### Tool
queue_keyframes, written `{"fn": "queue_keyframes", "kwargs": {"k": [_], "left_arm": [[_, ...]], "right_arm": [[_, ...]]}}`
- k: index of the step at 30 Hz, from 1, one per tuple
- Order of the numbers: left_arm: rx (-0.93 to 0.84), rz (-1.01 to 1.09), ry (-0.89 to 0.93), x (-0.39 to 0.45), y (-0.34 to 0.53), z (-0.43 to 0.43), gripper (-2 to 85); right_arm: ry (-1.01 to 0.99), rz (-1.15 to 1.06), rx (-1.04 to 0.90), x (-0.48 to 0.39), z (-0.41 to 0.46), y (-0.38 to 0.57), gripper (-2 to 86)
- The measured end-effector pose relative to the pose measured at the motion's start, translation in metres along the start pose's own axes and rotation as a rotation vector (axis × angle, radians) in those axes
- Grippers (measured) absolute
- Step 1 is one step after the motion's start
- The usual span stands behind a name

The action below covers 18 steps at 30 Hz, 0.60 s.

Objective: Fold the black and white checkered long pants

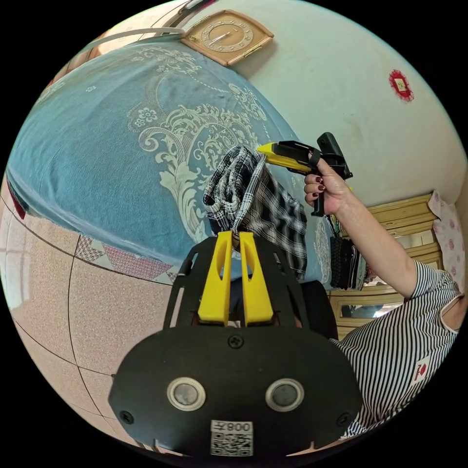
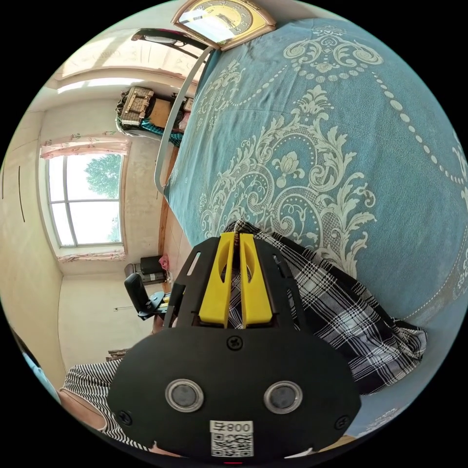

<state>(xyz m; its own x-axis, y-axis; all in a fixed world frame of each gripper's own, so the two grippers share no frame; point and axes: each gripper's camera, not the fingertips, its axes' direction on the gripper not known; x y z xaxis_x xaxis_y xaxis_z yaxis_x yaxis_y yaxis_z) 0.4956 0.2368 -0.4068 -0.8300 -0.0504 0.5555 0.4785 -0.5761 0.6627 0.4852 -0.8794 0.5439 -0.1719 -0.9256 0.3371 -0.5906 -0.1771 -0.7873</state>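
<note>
The black and white checkered pants (image 1: 258, 204) hang bunched above a blue bedspread (image 1: 107, 146), held up at two places. My left gripper (image 1: 235, 235) is shut on one edge of the cloth, its yellow jaws pressed together on it. In the left gripper view the right gripper (image 1: 261, 148) pinches the pants' far top edge, held by a hand (image 1: 324, 190). In the right gripper view my right gripper (image 2: 237, 236) is shut on the checkered pants (image 2: 336, 312), which trail down over the bedspread (image 2: 317, 122). The left gripper (image 2: 146, 297) sits low at the left there.
A wooden clock (image 1: 226, 35) lies at the bed's head. Tiled floor (image 1: 58, 302) runs beside the bed. A wooden dresser (image 1: 404, 229) and a stack of dark folded clothes (image 1: 346, 263) stand behind the person's arm. A window (image 2: 83, 200) lights the far wall.
</note>
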Motion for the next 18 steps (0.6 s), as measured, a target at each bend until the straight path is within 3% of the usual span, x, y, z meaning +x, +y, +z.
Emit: {"fn": "queue_keyframes", "kwargs": {"k": [12, 18], "left_arm": [[0.084, -0.043, -0.003, 0.016, 0.021, -0.01, 1.6], [0.225, 0.003, -0.159, 0.072, 0.036, -0.032, 0.4]], "right_arm": [[-0.119, -0.095, 0.142, -0.026, -0.029, 0.027, 2.4], [0.02, -0.098, 0.037, -0.036, 0.008, 0.05, 1.1]]}}
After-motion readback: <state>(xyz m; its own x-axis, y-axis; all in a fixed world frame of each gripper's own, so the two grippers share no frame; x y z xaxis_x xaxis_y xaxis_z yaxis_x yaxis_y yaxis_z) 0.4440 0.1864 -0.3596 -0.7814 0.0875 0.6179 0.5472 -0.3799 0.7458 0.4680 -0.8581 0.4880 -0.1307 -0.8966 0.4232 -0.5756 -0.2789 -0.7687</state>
